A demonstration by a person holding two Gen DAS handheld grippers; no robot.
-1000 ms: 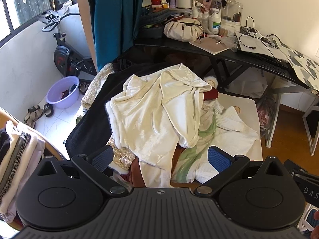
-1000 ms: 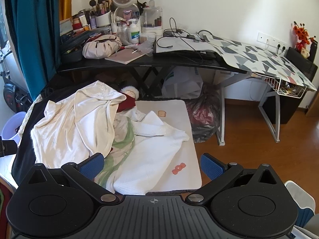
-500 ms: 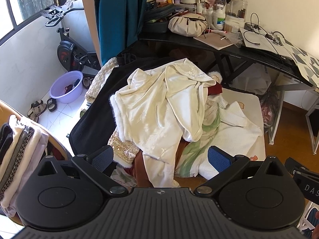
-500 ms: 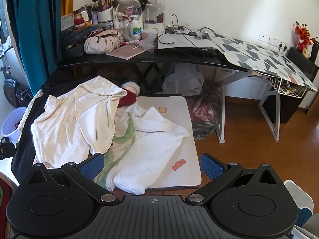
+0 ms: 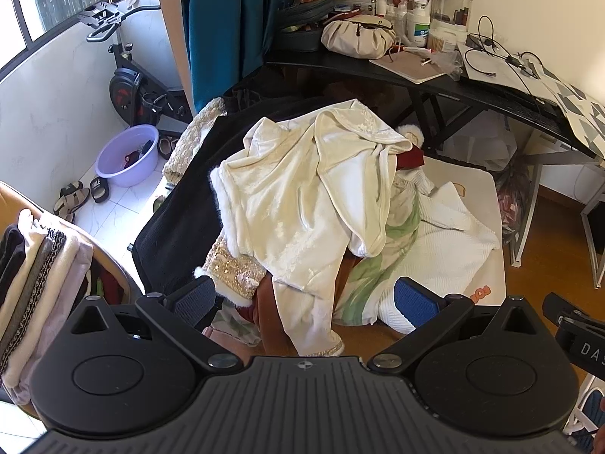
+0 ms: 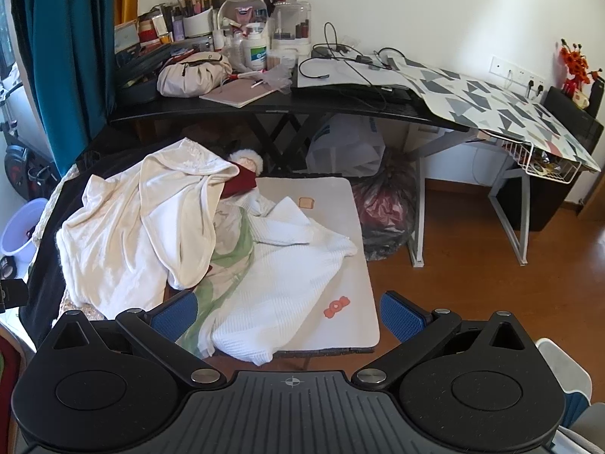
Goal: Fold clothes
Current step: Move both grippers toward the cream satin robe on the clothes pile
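Left gripper [image 5: 308, 299]: jaws spread wide, empty, poised above the near edge of the clothes pile [image 5: 321, 208]. Right gripper [image 6: 289, 312]: jaws likewise spread, empty, above the pile's right half.

The pile lies on a low white table [image 6: 340, 204], centre of both views. Uppermost is a cream robe [image 5: 302, 193] with a fur-trimmed edge, draped over a black garment [image 5: 181, 219] at 9 o'clock. One cream sleeve hangs off the near table edge, at 6 o'clock from the robe. A gold sequined cuff [image 5: 230, 274] lies just beside the left gripper's left finger [image 5: 194, 300]. At 3 o'clock from the robe lie a green-and-white cloth [image 5: 382, 261] and a white waffle-knit piece [image 6: 287, 276]; the latter spreads toward the table's near right corner. A dark red item [image 6: 240, 183] with a white pompom shows at 12 o'clock, behind the robe.

A folded stack [image 5: 34, 265] rests at 8 o'clock in the left view. Behind the pile stands a black desk [image 6: 264, 108] crowded with toiletries; a purple basin [image 5: 126, 155] sits on the tiled floor at 10 o'clock.
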